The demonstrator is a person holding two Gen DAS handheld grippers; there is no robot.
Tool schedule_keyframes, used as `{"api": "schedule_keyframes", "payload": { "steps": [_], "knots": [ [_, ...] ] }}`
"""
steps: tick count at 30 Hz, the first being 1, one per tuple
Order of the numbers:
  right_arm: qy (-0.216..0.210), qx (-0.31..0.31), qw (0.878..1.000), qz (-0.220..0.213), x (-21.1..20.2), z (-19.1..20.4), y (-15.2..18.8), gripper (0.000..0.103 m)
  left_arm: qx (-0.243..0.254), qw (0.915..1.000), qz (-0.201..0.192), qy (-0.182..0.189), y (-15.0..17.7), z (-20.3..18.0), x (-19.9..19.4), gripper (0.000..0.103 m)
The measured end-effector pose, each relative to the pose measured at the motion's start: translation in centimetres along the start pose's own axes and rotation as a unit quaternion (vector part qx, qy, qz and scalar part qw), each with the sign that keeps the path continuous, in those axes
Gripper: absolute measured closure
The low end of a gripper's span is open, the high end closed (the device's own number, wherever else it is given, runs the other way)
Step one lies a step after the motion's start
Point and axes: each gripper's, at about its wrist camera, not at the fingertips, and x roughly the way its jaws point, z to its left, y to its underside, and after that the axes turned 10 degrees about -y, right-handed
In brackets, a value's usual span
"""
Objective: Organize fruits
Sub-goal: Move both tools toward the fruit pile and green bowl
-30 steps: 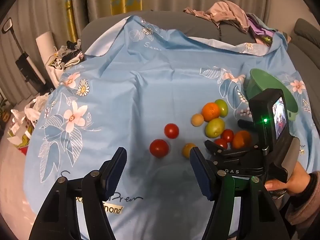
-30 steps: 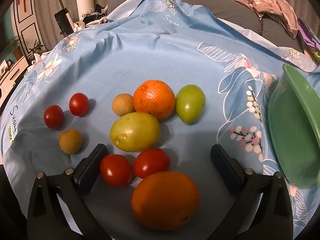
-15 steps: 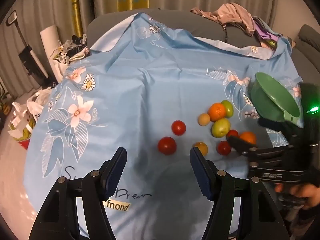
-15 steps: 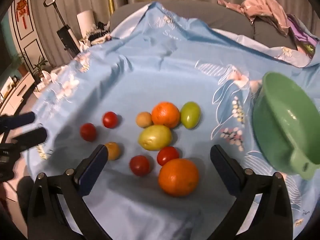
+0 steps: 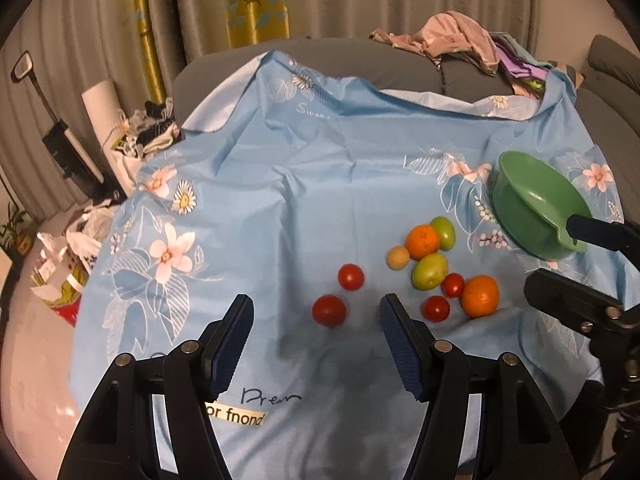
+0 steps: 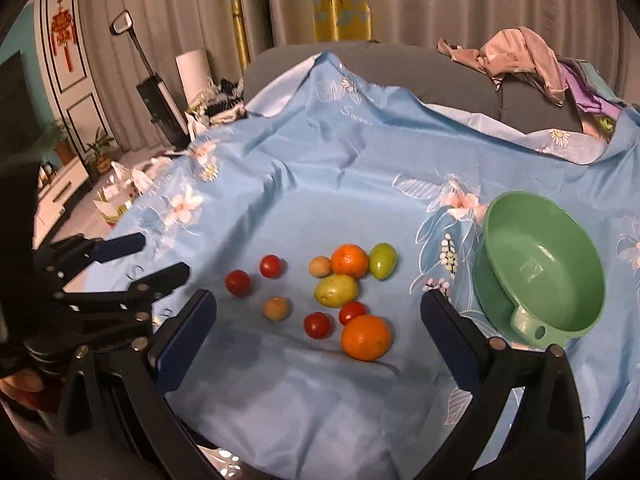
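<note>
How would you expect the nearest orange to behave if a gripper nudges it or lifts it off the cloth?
The orange is round and lies loose on the soft, wrinkled cloth, so a nudge would probably roll it, maybe into the tomatoes touching it. Its dimpled skin should grip well. It is the biggest fruit, likely the heaviest, needing wide jaws.

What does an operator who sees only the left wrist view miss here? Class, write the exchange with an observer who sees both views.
Operator: I count nine fruits on the cloth. Right?
Observer: Ten. One brownish fruit is hidden from you behind the left hand-held gripper.
Operator: Is anything in the bowl yet?
Observer: No. The right wrist view shows the whole inside of the green bowl, and it is empty.
</note>
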Motion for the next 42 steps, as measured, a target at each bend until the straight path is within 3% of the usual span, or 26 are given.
{"api": "schedule_keyframes", "payload": {
  "steps": [13,42],
  "knots": [
    [0.0,-0.009,1.0,-0.022,-1.8,0.5,-0.3,0.0,0.005,0.9998,-0.018,-0.007,-0.7,-0.4,-1.4,0.038],
    [-0.004,0.007,1.0,-0.007,-1.1,-0.6,0.5,0.0,0.011,0.9999,-0.005,-0.003,-0.2,-1.6,-1.0,0.038]
  ]
}}
